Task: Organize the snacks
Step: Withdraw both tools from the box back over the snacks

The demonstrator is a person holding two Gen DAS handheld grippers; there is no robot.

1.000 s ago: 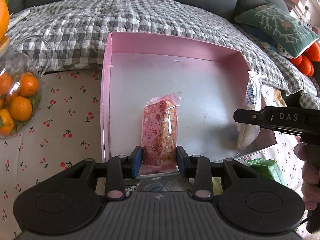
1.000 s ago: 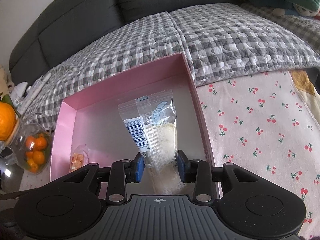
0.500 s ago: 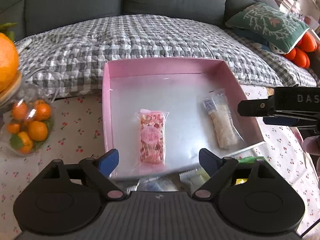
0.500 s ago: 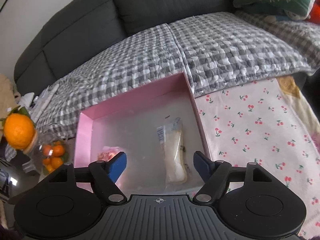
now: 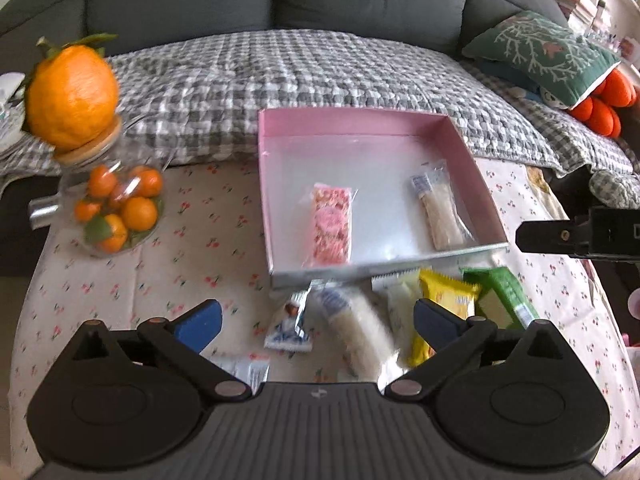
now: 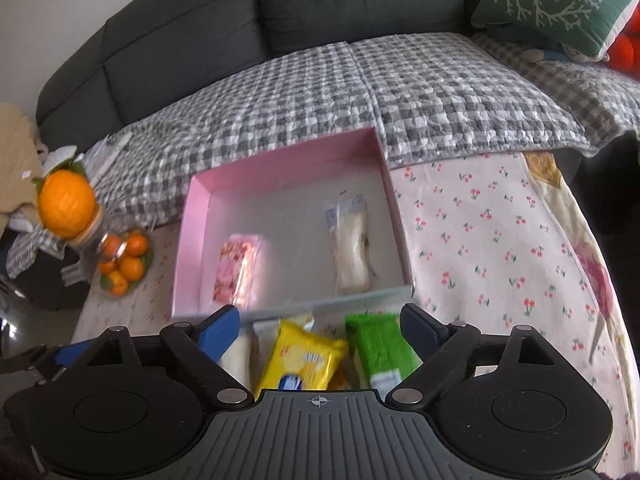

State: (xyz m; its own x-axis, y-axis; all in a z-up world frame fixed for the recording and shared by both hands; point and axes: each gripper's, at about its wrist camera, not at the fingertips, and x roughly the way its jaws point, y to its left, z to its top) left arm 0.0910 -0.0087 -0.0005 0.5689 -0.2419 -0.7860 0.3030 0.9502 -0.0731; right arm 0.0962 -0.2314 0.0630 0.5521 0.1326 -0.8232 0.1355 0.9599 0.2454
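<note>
A pink box (image 5: 262,184) (image 6: 181,248) lies open on the cherry-print tablecloth. Inside lie a pink snack bar (image 5: 331,226) (image 6: 236,272) on the left and a pale snack in clear wrap (image 5: 440,210) (image 6: 352,252) on the right. Loose snacks lie in front of the box: a white roll (image 5: 360,330), a small blue-white packet (image 5: 290,322), a yellow packet (image 5: 446,306) (image 6: 302,356) and a green packet (image 5: 506,294) (image 6: 380,350). My left gripper (image 5: 316,320) is open and empty above them. My right gripper (image 6: 318,326) is open and empty over the yellow and green packets.
A glass jar of mandarins (image 5: 116,208) (image 6: 122,266) with a big orange (image 5: 72,92) (image 6: 66,202) on its lid stands left of the box. A sofa with a checked quilt (image 5: 320,76) runs behind the table. The right gripper's body (image 5: 580,234) shows at the right.
Both grippers let go of their snacks, which now lie in the box. Both opened wide and drew back towards me, bringing the loose snacks in front of the box into view.
</note>
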